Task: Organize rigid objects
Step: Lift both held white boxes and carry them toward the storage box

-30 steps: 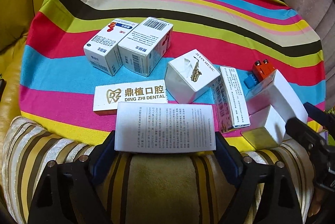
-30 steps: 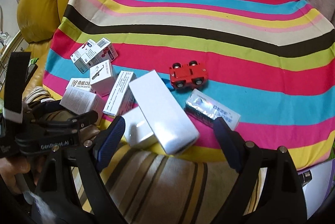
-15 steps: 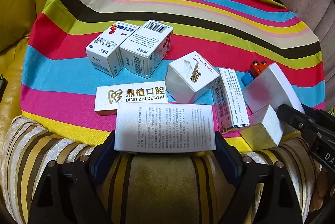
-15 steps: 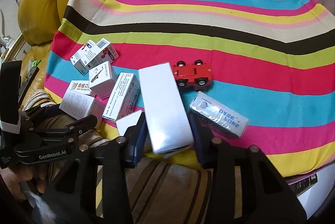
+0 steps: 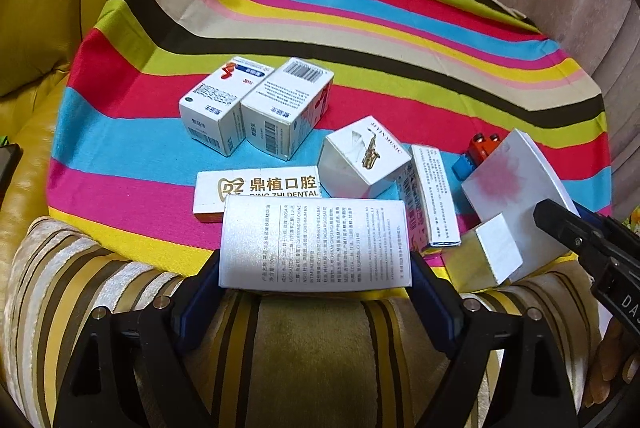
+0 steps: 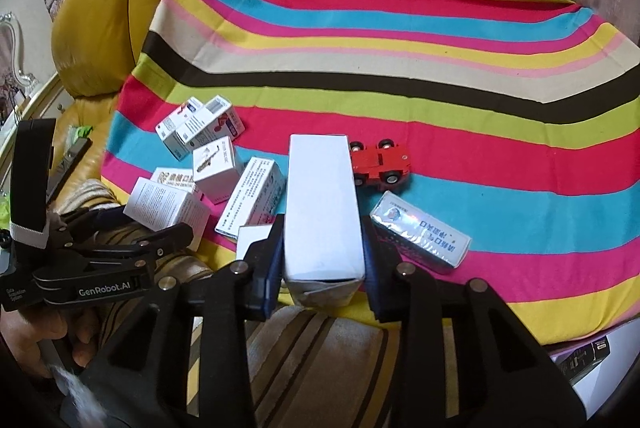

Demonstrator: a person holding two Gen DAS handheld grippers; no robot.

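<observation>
My right gripper (image 6: 322,260) has its jaws closing, and the pads press both sides of a long plain white box (image 6: 320,203) at its near end. The box points away from me, beside a red toy car (image 6: 380,161) and a silver-blue box (image 6: 420,232). My left gripper (image 5: 316,268) is shut on a silver-white box with small printed text (image 5: 316,242), held at the cloth's near edge. In the left wrist view the white box (image 5: 512,187) tilts at the right, with a small gold-sided box (image 5: 484,256) against it.
On the striped cloth (image 6: 400,47) lie two medicine boxes (image 5: 256,103), a saxophone box (image 5: 364,155), a dental box (image 5: 256,187) and a narrow printed box (image 5: 434,195). A striped cushion (image 5: 312,348) lies nearest me, and a yellow leather sofa (image 6: 96,27) stands at the left.
My right gripper went from wide open to closed on the long white box, which swung round to line up with the fingers. The left gripper and its box stayed put.
</observation>
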